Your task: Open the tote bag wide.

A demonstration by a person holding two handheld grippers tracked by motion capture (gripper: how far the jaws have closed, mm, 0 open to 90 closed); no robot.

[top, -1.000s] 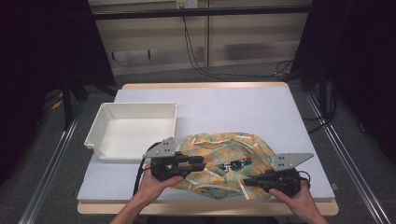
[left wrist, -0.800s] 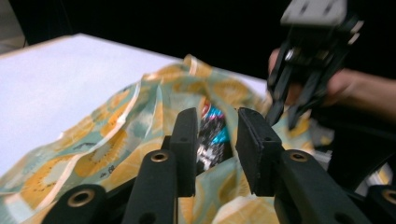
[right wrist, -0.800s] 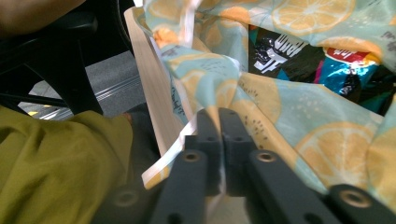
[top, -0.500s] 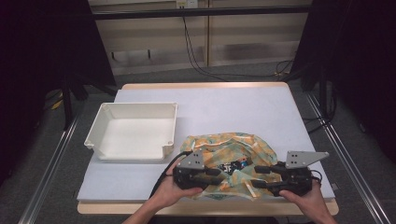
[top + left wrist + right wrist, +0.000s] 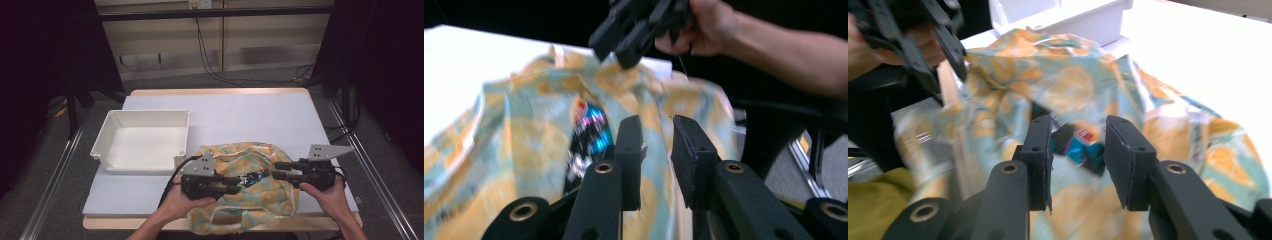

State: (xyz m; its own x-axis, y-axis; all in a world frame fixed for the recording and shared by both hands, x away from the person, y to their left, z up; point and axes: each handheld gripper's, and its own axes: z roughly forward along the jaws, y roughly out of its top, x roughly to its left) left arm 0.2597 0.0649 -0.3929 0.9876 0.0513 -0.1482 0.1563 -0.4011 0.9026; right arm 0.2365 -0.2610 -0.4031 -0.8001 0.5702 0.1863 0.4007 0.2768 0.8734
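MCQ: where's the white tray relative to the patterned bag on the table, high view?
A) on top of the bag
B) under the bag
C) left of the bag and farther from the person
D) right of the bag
C: in the high view the white tray sits left of the orange-patterned bag and farther up the table.

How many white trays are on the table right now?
1. The white tray sits on the table's left half, just left of the orange-patterned cloth bag; its corner also shows in the right gripper view. The bag could hide something small.
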